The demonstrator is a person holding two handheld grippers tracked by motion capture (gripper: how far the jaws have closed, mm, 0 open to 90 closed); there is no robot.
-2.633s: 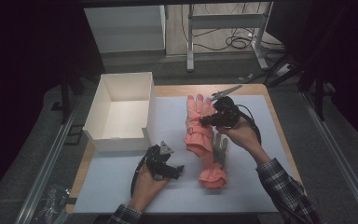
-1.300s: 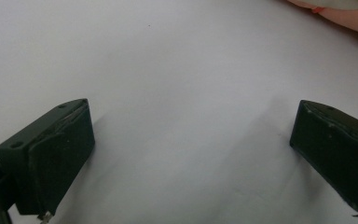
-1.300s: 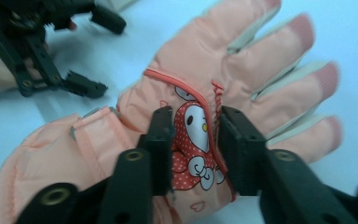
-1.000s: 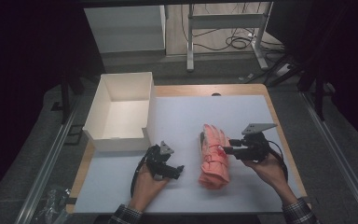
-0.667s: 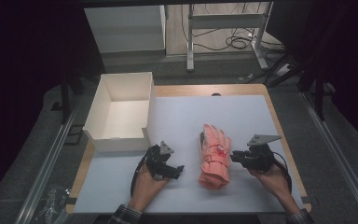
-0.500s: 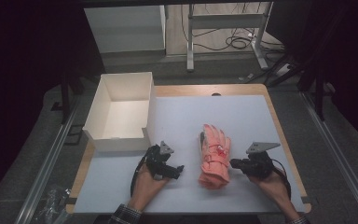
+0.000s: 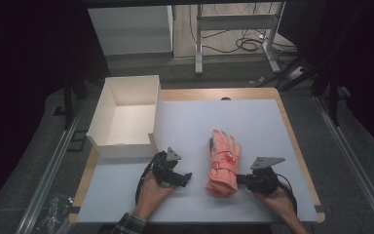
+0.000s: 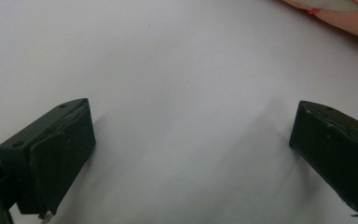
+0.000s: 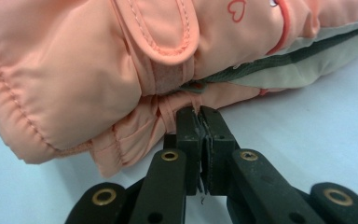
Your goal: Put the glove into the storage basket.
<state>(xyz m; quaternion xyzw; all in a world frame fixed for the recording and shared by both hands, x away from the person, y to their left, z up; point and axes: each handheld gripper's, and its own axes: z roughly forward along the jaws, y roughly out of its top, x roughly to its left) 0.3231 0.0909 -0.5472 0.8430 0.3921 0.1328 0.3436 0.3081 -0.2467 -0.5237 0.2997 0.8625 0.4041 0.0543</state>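
Observation:
Two salmon-pink padded gloves (image 7: 224, 163) lie stacked on the white table top (image 7: 190, 122), cuffs toward the front edge. In the right gripper view the upper glove (image 9: 121, 60) shows a cuff strap and small heart prints, and a grey-beige palm peeks out beneath it. My right gripper (image 7: 239, 179) is shut, its tips (image 9: 199, 114) touching the lower glove's cuff edge; no fabric shows between the jaws. My left gripper (image 7: 187, 178) rests on the table left of the gloves, apart from them. It stands wide open (image 8: 186, 140) over bare surface, with a glove edge (image 8: 345, 16) far off.
An open white cardboard box (image 7: 97, 131) with nothing in it stands at the table's back left. The wooden table edge (image 7: 297, 141) runs along the right. Beyond the table are a desk frame and cables on the floor (image 7: 243, 44).
My right gripper laid one glove over the other, then moved back toward the front edge beside the cuffs. The stacked gloves have stayed put for the last second. The left gripper has not moved.

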